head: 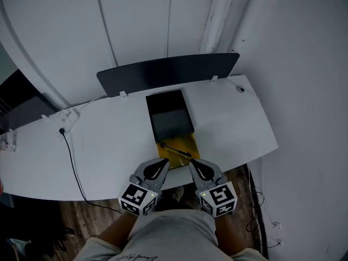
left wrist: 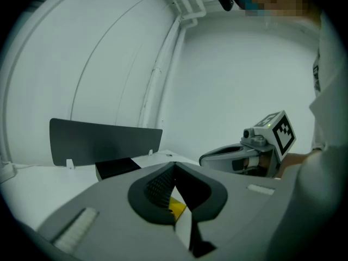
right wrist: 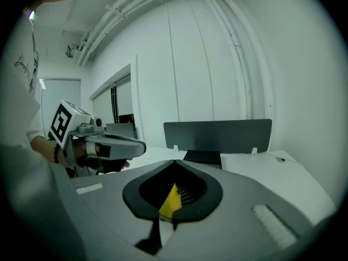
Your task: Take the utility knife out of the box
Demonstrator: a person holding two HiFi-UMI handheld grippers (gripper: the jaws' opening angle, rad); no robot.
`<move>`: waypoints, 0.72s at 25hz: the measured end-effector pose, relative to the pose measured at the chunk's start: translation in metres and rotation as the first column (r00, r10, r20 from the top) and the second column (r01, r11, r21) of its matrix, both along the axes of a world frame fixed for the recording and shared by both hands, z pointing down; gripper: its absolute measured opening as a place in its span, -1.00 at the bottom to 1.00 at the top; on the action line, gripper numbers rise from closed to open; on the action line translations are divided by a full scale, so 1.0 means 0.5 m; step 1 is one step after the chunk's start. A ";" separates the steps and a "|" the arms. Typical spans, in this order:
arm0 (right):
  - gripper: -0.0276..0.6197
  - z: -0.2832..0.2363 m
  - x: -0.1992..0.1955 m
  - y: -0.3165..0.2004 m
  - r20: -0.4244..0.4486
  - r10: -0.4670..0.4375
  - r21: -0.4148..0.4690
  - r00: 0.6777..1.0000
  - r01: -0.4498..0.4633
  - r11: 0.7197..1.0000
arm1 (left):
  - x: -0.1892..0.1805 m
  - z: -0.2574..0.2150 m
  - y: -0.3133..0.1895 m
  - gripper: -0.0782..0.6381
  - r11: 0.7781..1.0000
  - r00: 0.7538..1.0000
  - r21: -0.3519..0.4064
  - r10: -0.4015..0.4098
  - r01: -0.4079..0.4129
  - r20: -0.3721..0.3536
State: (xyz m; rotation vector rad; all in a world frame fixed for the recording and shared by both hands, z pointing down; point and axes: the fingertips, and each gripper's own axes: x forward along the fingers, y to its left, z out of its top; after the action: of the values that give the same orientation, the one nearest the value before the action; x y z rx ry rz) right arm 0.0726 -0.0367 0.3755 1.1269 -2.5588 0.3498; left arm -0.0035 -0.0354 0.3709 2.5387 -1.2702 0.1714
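Your left gripper (head: 163, 164) and right gripper (head: 194, 165) hover side by side at the near edge of the table (head: 109, 151). Both have their jaws pressed together with nothing between them. Just beyond their tips sits the box (head: 169, 118), black at its far end and yellow at its near end. The knife (head: 175, 150) lies slantwise on the yellow part. A dark screen (head: 163, 72) stands along the far edge.

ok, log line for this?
left tongs shut, empty | right tongs shut, empty | black rectangular box half open | dark utility knife in its yellow tray
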 end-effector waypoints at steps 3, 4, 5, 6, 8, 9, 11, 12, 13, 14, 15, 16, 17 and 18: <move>-0.87 0.001 0.009 -0.035 0.006 -0.043 -0.008 0.999 0.043 0.999 | 0.017 -0.004 -0.036 -0.78 1.000 1.000 0.004 -0.018 0.018 0.004; -0.87 0.000 0.013 -0.046 0.009 -0.054 -0.008 0.999 0.054 0.999 | 0.023 -0.005 -0.047 -0.78 1.000 1.000 0.005 -0.024 0.024 0.006; -0.87 0.000 0.018 -0.057 0.010 -0.063 -0.006 0.998 0.063 0.998 | 0.028 -0.006 -0.058 -0.78 1.000 1.000 0.007 -0.029 0.029 0.008; -0.87 0.000 0.023 -0.066 0.010 -0.072 -0.006 0.997 0.072 0.997 | 0.033 -0.006 -0.068 -0.78 0.999 0.999 0.008 -0.035 0.035 0.010; -0.87 0.001 0.031 -0.083 0.008 -0.088 -0.007 0.996 0.088 0.996 | 0.041 -0.007 -0.084 -0.78 0.999 0.999 0.008 -0.047 0.047 0.014; -0.87 0.002 0.035 -0.090 0.007 -0.096 -0.010 0.995 0.096 0.995 | 0.044 -0.006 -0.089 -0.78 0.999 0.998 0.007 -0.053 0.053 0.015; -0.87 0.004 0.041 -0.103 0.007 -0.110 -0.013 0.994 0.110 0.994 | 0.049 -0.005 -0.098 -0.78 0.998 0.998 0.005 -0.064 0.064 0.018; -0.87 0.005 0.042 -0.109 0.008 -0.115 -0.014 0.993 0.115 0.993 | 0.050 -0.004 -0.101 -0.78 0.998 0.997 0.003 -0.070 0.070 0.019; -0.87 0.006 0.043 -0.114 0.009 -0.120 -0.016 0.993 0.120 0.993 | 0.050 -0.003 -0.103 -0.78 0.997 0.997 0.001 -0.075 0.075 0.022; -0.87 0.007 0.043 -0.117 0.011 -0.123 -0.020 0.992 0.123 0.992 | 0.049 -0.001 -0.104 -0.78 0.997 0.997 -0.002 -0.079 0.079 0.025; -0.87 0.009 0.041 -0.119 0.013 -0.127 -0.023 0.992 0.127 0.992 | 0.048 0.001 -0.105 -0.78 0.997 0.996 -0.006 -0.082 0.082 0.029; -0.87 0.010 0.038 -0.121 0.016 -0.132 -0.027 0.991 0.132 0.991 | 0.046 0.002 -0.106 -0.78 0.996 0.996 -0.010 -0.085 0.085 0.031; -0.87 0.011 0.033 -0.123 0.018 -0.138 -0.031 0.990 0.139 0.990 | 0.043 0.004 -0.107 -0.78 0.996 0.996 -0.015 -0.087 0.088 0.033; -0.87 0.013 0.028 -0.124 0.019 -0.145 -0.035 0.989 0.146 0.989 | 0.040 0.005 -0.108 -0.78 0.996 0.995 -0.019 -0.090 0.091 0.034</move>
State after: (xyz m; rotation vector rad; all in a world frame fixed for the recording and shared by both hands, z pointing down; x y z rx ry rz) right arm 0.0868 -0.0986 0.3819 0.9216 -2.6193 0.3691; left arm 0.0163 -0.0894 0.3735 2.4649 -1.3852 0.2062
